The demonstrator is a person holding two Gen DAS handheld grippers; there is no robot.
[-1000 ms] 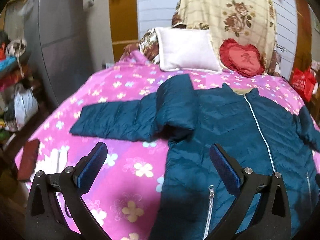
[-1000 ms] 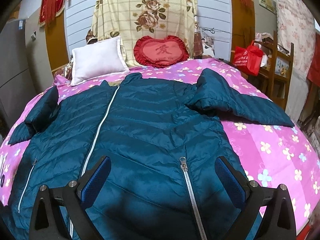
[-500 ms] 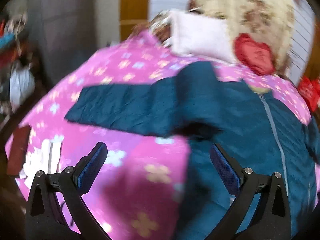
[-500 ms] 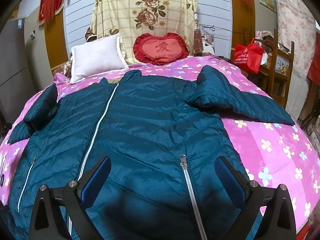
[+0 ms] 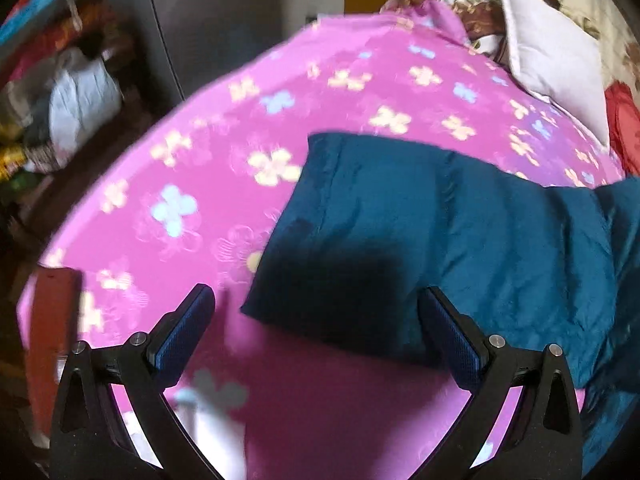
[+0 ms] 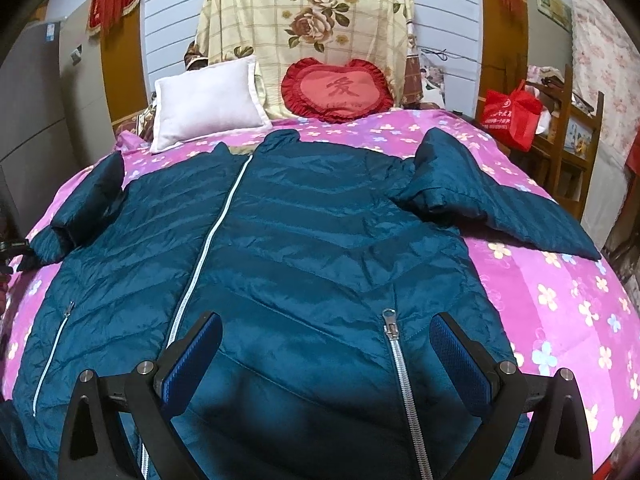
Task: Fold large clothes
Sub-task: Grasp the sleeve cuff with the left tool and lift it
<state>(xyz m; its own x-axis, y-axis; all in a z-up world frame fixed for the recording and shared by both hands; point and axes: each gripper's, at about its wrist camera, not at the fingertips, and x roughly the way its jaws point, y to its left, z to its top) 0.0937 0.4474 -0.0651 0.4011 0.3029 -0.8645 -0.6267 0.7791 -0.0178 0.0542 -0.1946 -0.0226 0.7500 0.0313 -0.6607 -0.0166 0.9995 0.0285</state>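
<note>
Jacket [image 6: 320,248]: teal quilted puffer, glossy, spread front-up on bed, white zipper [image 6: 208,248] closed.
Sleeve [image 5: 420,236]: flat, cuff toward 9 o'clock.
Left gripper [image 5: 316,328]: jaws wide, empty, over cuff.
Right gripper [image 6: 326,354]: jaws wide, empty, above hem.
Bedspread [image 6: 560,292]: pink, flowered.
Pillow [image 6: 208,100]: white, 11 o'clock.
Heart cushion [image 6: 338,90]: red, ruffled, 12 o'clock.

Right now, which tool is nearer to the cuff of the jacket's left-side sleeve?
Left. The left tool hovers open just before the sleeve cuff; the right tool is over the jacket's hem, far from it.
</note>
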